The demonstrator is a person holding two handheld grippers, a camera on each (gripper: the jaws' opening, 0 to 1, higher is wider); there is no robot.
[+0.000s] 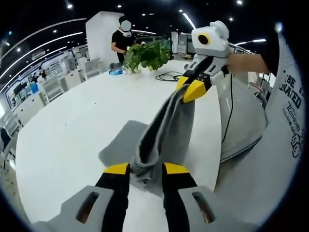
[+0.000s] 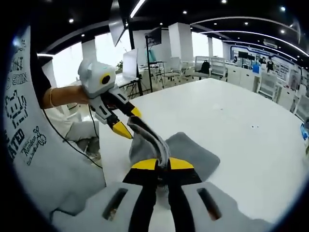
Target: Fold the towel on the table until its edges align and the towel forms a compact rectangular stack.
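Grey towel (image 1: 164,135) stretched above table (image 1: 72,130), clamped between both hand-held grippers (image 1: 146,169) (image 2: 162,164).

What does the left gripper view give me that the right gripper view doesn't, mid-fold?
Left gripper view: a potted plant, a black cable beside it, and a person standing behind the table.

Right gripper view: a run of bare tabletop ahead, chairs and a monitor past the table's far edge.

Both: the grey towel lifted off the white table, pinched by the left gripper and the right gripper.
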